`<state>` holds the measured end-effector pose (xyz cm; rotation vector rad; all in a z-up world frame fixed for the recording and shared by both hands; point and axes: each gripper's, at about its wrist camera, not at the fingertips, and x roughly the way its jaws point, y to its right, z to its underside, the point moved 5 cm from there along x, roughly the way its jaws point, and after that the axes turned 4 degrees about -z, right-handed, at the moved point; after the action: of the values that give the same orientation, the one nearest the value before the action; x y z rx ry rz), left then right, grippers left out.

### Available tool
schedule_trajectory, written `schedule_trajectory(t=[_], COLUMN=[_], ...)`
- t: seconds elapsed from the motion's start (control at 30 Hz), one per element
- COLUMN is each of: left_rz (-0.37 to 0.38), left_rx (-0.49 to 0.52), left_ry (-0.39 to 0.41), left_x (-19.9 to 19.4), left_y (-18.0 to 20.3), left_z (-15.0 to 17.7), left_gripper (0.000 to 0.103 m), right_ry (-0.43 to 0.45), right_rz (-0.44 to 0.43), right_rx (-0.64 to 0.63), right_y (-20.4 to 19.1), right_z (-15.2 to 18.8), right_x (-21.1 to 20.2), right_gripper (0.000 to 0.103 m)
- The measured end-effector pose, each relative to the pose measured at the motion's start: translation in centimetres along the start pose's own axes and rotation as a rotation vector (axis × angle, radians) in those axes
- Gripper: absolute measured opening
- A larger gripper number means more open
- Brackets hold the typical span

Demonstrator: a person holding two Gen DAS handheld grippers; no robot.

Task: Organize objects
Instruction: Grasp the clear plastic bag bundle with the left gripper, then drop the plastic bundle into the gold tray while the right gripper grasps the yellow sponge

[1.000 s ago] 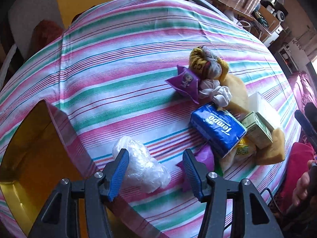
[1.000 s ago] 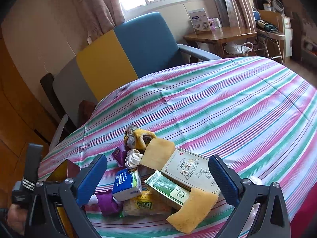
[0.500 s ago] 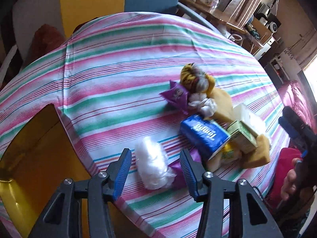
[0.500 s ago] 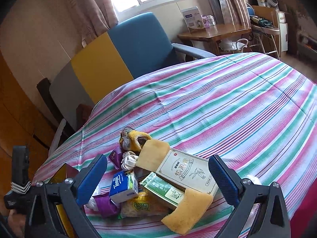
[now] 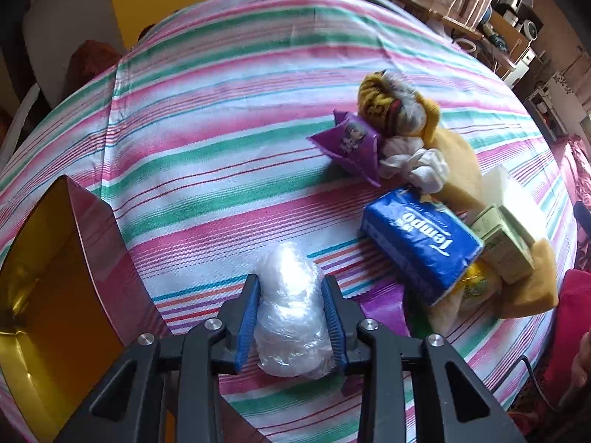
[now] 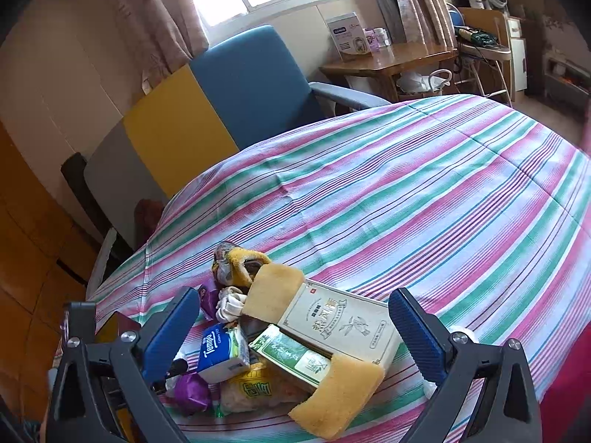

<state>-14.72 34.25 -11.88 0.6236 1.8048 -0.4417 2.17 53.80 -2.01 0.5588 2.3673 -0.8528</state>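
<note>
Left tongs (image 5: 291,313): the jaws have just been closing and are now clamping both blue pads against the sides of the crumpled clear plastic bag (image 5: 290,306), pointing steeply down at the cloth.
Plastic bag: it is sitting between the pads on the striped tablecloth (image 5: 221,118), near the cloth's near edge, bulging up past the fingertips.
Right tongs (image 6: 295,328): they are standing wide apart and gripping nothing, hanging over the heap with one finger on each side of it.
Heap under the right tongs: the blue Tempo tissue pack (image 6: 221,349), the pale tea box (image 6: 343,323), a green carton (image 6: 291,354), two yellow sponges (image 6: 273,291) and a yellow snack packet (image 6: 255,387) are lying pressed together and partly stacked.
Beside the bag: a purple wrapper (image 5: 384,310) is lying just right of the left tongs, touching the tissue pack.
Left side: a gold-lined open box (image 5: 40,277) is standing at the cloth's left edge, its wall just beside the left tongs.
Far end of the heap: a purple pouch (image 5: 351,144), a white rag (image 5: 417,160) and a yellow plush toy (image 5: 391,103) are crowding together.
Open room: the cloth beyond the bag and left of the heap is lying bare up to the far edge.
</note>
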Motion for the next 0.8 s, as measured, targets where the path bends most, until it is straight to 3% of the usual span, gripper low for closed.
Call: schedule_trajectory(t=[0.23, 0.47, 0.63, 0.8], left_rz=[0.126, 0.206, 0.223, 0.248], left_rx=[-0.042, -0.049, -0.052, -0.069], left_ry=[0.143, 0.202, 0.235, 0.267], left_x=[-4.9, -7.9, -9.3, -11.2], left_y=[-0.3, -0.3, -0.6, -1.9], left_z=[2.1, 5.3, 6.7, 9.3], left_gripper=[0.032, 0.032, 0.031, 0.032], right_ry=[0.022, -0.055, -0.09, -0.202], right_rz=[0.034, 0.07, 0.084, 0.063], right_rx=[0.091, 0.052, 0.046, 0.043], right_y=[2.4, 1.9, 1.8, 1.0], right_z=[-0.7, 0.1, 0.7, 2.0], right_x=[-0.2, 1.4, 1.7, 2.7], right_gripper=[0.101, 0.092, 0.092, 0.093])
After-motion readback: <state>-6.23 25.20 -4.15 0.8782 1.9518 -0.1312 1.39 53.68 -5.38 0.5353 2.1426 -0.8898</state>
